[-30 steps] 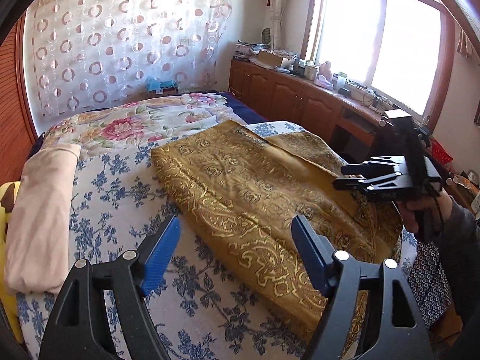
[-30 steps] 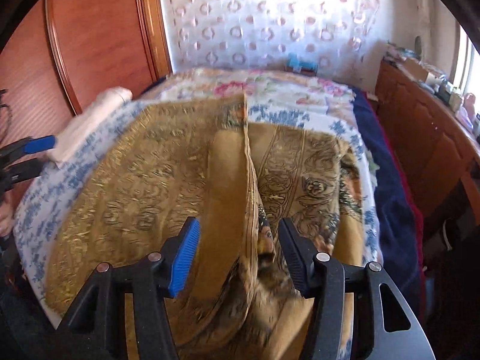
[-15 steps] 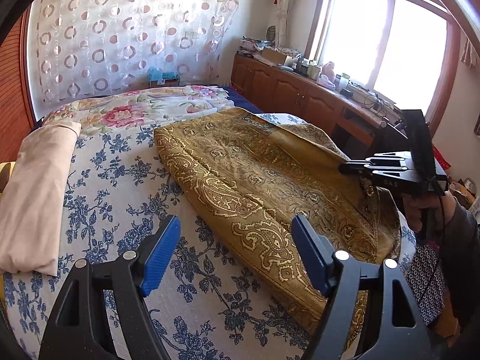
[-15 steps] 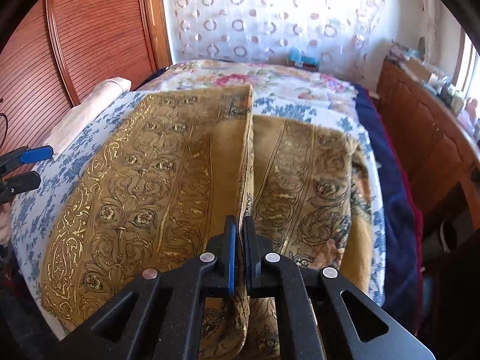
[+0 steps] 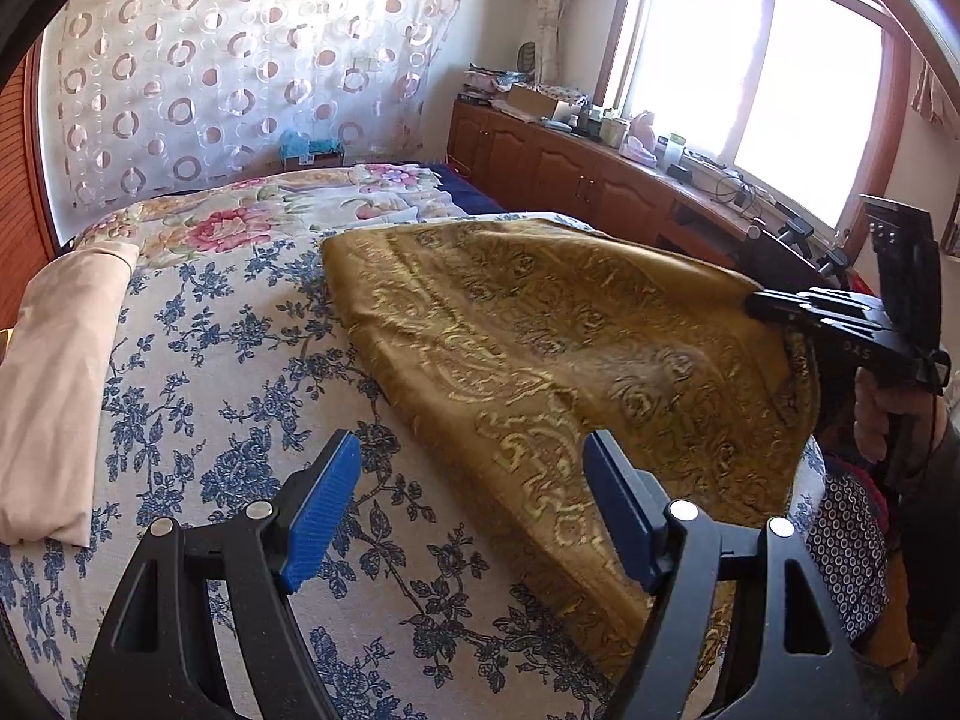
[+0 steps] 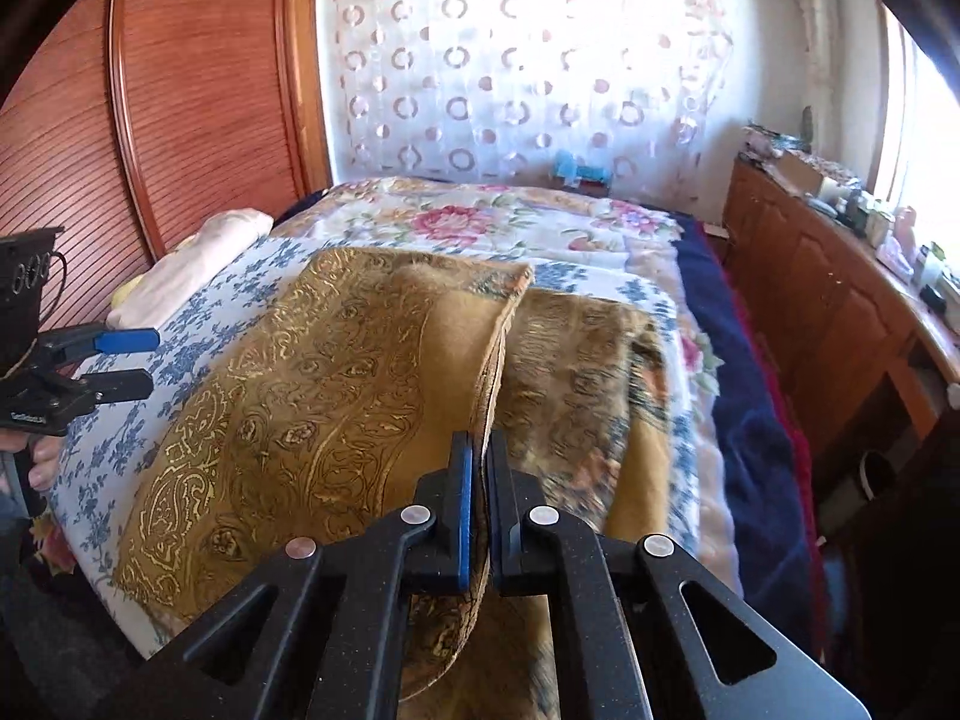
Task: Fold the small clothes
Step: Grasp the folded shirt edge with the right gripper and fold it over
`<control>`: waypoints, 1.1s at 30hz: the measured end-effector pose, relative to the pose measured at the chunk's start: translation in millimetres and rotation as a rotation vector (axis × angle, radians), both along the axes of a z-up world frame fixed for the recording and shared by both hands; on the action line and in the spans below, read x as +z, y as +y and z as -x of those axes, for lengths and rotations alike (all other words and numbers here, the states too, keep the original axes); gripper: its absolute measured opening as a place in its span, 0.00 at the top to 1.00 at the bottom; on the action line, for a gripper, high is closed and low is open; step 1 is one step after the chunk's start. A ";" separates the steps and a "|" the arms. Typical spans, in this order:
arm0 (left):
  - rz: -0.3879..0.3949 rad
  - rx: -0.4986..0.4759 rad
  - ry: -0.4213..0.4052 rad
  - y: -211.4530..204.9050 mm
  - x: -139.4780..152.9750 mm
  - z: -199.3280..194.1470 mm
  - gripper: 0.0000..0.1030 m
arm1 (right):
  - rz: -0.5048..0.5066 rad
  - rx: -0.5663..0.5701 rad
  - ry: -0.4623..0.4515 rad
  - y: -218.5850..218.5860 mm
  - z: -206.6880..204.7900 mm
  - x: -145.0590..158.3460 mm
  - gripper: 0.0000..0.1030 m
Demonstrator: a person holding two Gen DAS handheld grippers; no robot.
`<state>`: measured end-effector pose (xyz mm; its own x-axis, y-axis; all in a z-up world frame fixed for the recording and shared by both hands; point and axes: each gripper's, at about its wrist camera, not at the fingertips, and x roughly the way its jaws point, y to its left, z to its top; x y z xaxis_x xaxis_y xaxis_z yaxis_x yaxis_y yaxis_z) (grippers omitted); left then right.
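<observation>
A gold patterned cloth point(image 5: 540, 360) lies on the bed, also in the right wrist view point(image 6: 312, 396). My right gripper point(image 6: 480, 450) is shut on the cloth's near edge and holds that edge lifted; it also shows at the right of the left wrist view point(image 5: 762, 303). My left gripper point(image 5: 468, 504) is open and empty above the blue-flowered sheet, beside the cloth's near left edge. It also shows at the left of the right wrist view point(image 6: 138, 360).
A folded beige cloth point(image 5: 54, 372) lies at the bed's left side. A flowered quilt point(image 5: 252, 216) covers the far end. Wooden cabinets point(image 5: 588, 186) with clutter run under the window on the right. A wooden wardrobe point(image 6: 150, 108) stands on the left.
My right gripper closed on the cloth's edge and has lifted it, pulling the cloth up and across. My left gripper stayed open and shifted slightly over the sheet.
</observation>
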<state>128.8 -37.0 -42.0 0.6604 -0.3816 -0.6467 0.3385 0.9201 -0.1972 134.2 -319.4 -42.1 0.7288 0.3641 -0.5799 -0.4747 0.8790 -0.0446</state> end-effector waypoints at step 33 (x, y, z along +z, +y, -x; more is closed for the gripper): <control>-0.042 -0.055 0.059 -22.3 -24.1 14.7 0.25 | -0.036 -0.180 0.070 -38.9 36.8 -49.6 0.46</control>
